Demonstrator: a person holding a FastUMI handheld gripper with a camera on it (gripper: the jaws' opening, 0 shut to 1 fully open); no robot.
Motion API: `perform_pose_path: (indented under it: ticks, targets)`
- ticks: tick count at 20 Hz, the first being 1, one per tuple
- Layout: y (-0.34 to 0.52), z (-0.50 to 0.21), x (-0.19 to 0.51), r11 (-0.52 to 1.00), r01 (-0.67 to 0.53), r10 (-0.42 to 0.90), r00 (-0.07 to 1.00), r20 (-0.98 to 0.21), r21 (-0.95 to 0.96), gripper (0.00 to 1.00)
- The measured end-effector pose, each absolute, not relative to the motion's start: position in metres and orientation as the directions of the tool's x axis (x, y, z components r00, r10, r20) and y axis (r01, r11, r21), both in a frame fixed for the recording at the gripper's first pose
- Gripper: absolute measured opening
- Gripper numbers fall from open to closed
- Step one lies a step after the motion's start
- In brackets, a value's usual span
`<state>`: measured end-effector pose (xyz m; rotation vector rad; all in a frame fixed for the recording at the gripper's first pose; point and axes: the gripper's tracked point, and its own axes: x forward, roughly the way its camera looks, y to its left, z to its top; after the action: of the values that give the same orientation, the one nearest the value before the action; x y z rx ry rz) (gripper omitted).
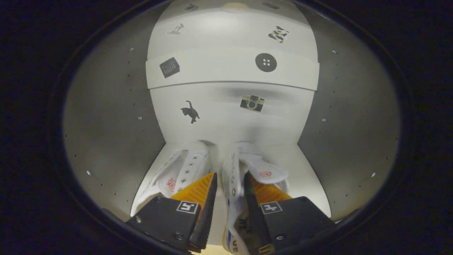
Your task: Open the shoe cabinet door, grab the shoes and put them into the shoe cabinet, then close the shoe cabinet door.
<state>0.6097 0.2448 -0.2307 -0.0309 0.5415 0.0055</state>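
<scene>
My gripper point(230, 182): fingers clamped on inner sides of both white shoes point(233, 170), lower centre | shoes resting on cabinet shelf point(311, 177) | stickered back panel point(230, 106) beyond, centre frame.

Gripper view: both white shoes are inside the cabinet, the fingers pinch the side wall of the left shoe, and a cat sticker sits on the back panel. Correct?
Not quite. The gripper pinches the side wall of the right shoe, not the left shoe, which sits free beside it. The gripper view shows this. Both white shoes are inside the cabinet, and the cat sticker is on the back panel.
</scene>
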Motion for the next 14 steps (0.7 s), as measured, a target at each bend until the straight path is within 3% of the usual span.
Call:
perform_pose_path:
  ticks: [7,14]
  targets:
    - [0.241,-0.211,0.556,0.999,0.028,-0.038,0.901,-0.432,-0.028,0.78]
    - [0.245,-0.177,0.48,0.998,0.032,-0.048,0.938,-0.344,-0.052,0.8]
